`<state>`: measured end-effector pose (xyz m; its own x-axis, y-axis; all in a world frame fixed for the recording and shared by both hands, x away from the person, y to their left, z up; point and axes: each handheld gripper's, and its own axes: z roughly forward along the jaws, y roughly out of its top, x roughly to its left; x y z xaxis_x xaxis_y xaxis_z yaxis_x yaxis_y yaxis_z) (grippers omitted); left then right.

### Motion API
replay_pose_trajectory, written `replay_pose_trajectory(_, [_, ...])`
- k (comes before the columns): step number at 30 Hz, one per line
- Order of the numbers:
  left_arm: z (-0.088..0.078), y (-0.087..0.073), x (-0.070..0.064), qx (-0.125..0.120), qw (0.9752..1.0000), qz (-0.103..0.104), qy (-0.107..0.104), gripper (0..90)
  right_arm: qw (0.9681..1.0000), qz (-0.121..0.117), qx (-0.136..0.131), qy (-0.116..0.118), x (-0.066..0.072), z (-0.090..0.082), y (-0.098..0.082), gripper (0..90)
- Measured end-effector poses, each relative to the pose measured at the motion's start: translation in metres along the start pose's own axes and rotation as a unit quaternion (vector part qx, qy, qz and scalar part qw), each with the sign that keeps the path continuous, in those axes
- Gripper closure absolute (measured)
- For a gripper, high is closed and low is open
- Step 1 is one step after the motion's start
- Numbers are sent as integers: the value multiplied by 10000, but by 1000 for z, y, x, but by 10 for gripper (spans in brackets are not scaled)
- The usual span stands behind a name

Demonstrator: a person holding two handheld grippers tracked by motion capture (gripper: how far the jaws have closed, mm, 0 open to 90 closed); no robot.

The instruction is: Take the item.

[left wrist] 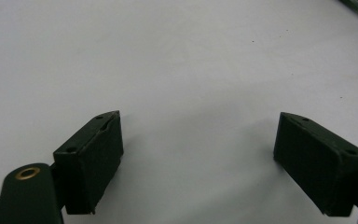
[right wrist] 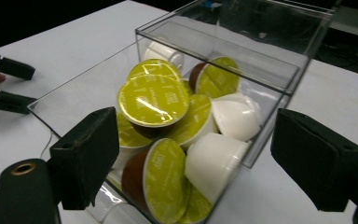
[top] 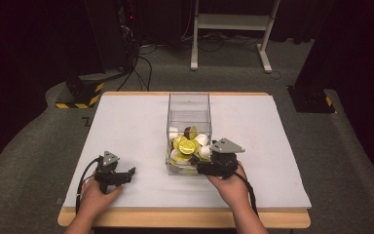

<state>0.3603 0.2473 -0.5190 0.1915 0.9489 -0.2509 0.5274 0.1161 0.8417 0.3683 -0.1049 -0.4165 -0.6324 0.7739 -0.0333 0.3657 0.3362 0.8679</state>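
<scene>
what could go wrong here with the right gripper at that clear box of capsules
1. The right gripper, jaws open and empty, sits close to the near corner of the clear box; a nudge might slide the box across the white table.
2. The capsules lie heaped at all angles, so a grab at one may slip on a foil lid or shift its neighbours.
3. The left gripper rests apart, so nothing steadies the box.

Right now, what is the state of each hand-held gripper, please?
Left hand-held gripper: open, holding nothing, over the white table.
Right hand-held gripper: open, holding nothing, at the clear box of capsules.
</scene>
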Motion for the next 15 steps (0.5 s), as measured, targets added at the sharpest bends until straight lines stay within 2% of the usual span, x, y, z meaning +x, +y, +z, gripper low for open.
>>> replay_pose_trajectory(3, [0,0,0,-16,10000,-12,5,158,9999,-76,70,129,6,8,1,194])
replay_pose_trajectory(9, [0,0,0,-14,10000,-4,4,158,9997,-188,152,102,13,19,3,184])
replay_pose_trajectory(15, [0,0,0,-13,10000,-6,4,158,9996,-151,192,156,13,24,7,194])
